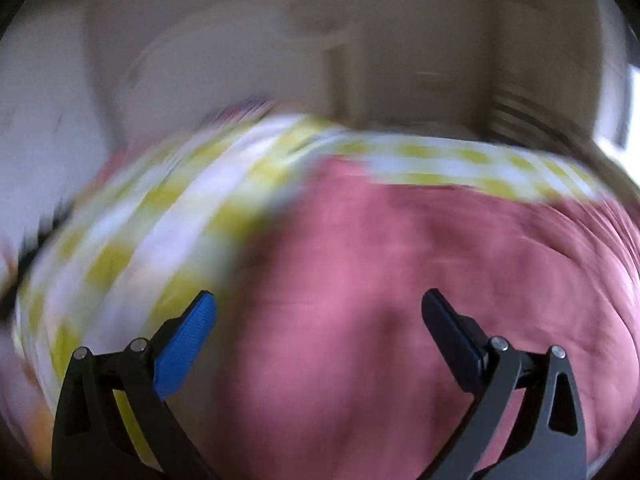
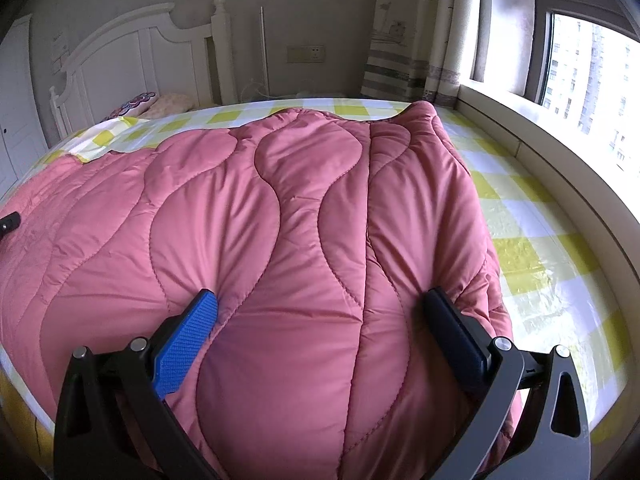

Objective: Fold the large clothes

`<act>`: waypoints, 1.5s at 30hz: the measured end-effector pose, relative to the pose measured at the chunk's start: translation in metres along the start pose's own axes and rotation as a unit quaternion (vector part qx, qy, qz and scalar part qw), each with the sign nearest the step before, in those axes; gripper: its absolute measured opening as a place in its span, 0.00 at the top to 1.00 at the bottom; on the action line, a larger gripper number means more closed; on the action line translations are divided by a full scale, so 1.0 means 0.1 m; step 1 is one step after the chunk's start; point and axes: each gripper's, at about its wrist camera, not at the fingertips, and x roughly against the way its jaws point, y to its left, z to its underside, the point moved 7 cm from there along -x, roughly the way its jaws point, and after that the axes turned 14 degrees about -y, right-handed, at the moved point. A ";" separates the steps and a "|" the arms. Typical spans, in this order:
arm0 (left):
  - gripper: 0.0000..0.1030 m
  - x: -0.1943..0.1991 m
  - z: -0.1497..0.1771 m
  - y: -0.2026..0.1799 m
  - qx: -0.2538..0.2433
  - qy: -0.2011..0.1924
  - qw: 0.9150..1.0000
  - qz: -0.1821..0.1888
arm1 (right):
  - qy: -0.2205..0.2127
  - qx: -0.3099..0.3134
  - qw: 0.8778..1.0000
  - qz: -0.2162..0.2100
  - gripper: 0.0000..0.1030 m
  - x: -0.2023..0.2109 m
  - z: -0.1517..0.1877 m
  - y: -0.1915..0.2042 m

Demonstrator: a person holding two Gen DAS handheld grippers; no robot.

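Observation:
A large pink quilted garment or quilt [image 2: 300, 220] lies spread over the bed. My right gripper [image 2: 320, 300] is open just above its near folded part, blue-padded fingers [image 2: 188, 344] wide apart and holding nothing. The left wrist view is motion-blurred; there the pink fabric [image 1: 420, 280] fills the lower right. My left gripper [image 1: 320, 300] is open over it, empty. A dark tip of the left gripper [image 2: 10, 222] shows at the far left edge of the right wrist view.
The bed has a yellow-and-white checked sheet [image 2: 532, 240], bare at the right side. A white headboard [image 2: 132, 52] and pillows [image 2: 160, 104] are at the far end. A window sill [image 2: 540, 136] and curtain [image 2: 408, 40] run along the right.

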 end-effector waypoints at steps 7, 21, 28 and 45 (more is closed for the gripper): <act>0.05 0.13 -0.26 0.82 0.153 -0.007 0.987 -0.049 | 0.001 0.002 1.000 0.002 0.04 0.00 0.00 -0.01; 0.02 -1.00 -0.13 -0.50 0.038 0.118 0.983 0.132 | 0.024 0.000 1.000 -0.013 0.04 0.01 -0.03 0.00; 0.02 -0.91 -0.16 -0.51 0.051 0.106 0.981 0.154 | -0.025 -0.006 1.000 -0.003 0.05 0.20 -0.77 -0.07; 0.02 -0.97 -0.15 -0.48 0.035 0.106 0.983 0.145 | 0.064 -0.114 0.990 0.057 0.05 -0.86 -0.83 -0.62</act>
